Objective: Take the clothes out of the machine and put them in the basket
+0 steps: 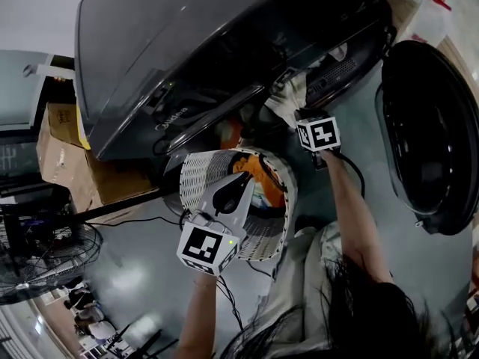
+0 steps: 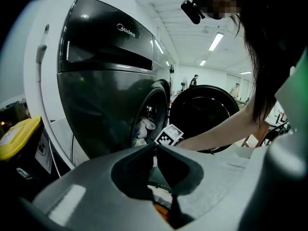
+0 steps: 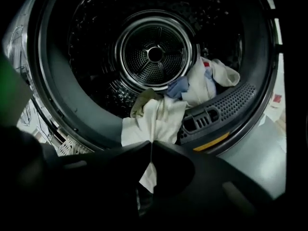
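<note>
The right claw [image 3: 151,147] pinches a cream-white crumpled cloth [image 3: 156,117] at the door lip of the dark grey washing machine [image 1: 187,36]. The left claw [image 2: 155,150], closed and empty, hangs over the white perforated plastic basket [image 1: 200,176]. Such a thin pinch could slip, dropping the cloth short of the basket.

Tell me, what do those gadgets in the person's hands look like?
The left gripper is a grey shell tapering to two dark jaws; the right gripper shows dark jaws too. Each bears a white cube with black square markers. A black cable trails from the right one along a sleeveless forearm.
</note>
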Demonstrator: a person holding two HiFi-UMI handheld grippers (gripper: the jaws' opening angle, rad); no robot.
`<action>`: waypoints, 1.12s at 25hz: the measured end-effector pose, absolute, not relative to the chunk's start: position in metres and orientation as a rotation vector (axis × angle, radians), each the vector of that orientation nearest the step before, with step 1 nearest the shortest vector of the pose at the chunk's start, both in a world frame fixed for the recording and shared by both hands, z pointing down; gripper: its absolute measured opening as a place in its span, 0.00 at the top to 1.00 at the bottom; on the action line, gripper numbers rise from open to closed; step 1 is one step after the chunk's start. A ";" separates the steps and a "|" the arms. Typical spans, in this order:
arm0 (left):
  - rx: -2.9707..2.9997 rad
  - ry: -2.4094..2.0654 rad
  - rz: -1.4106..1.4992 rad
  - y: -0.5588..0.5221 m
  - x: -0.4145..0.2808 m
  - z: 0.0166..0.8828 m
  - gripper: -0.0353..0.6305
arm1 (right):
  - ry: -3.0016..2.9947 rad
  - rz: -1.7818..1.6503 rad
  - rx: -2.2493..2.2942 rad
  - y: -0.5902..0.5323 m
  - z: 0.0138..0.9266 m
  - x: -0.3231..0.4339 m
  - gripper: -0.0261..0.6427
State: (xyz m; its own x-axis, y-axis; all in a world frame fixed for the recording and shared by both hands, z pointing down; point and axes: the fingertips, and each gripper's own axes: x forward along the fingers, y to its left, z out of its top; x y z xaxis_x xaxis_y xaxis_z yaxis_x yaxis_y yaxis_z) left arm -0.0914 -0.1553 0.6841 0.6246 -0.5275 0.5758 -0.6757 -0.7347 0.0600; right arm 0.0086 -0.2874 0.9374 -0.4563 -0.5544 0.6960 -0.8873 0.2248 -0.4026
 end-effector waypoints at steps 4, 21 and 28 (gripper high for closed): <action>2.546 -0.983 0.787 -0.150 -0.095 0.675 0.92 | -2.156 1.176 1.369 -0.277 0.904 0.015 0.91; 2.554 -0.893 0.825 -0.140 -0.050 0.595 0.82 | -2.411 1.521 1.270 -0.200 0.708 0.034 0.92; 2.545 -0.870 0.928 -0.134 -0.039 0.596 0.62 | -2.540 1.557 1.197 -0.177 0.620 0.051 0.92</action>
State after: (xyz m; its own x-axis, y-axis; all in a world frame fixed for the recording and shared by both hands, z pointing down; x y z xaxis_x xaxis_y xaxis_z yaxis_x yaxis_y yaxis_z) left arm -0.0386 -0.1343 0.5956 0.6088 -0.4399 0.6602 -0.6304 -0.7735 0.0659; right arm 0.0505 -0.1767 0.6204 -0.7198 -0.6227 0.3070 -0.5561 0.2524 -0.7919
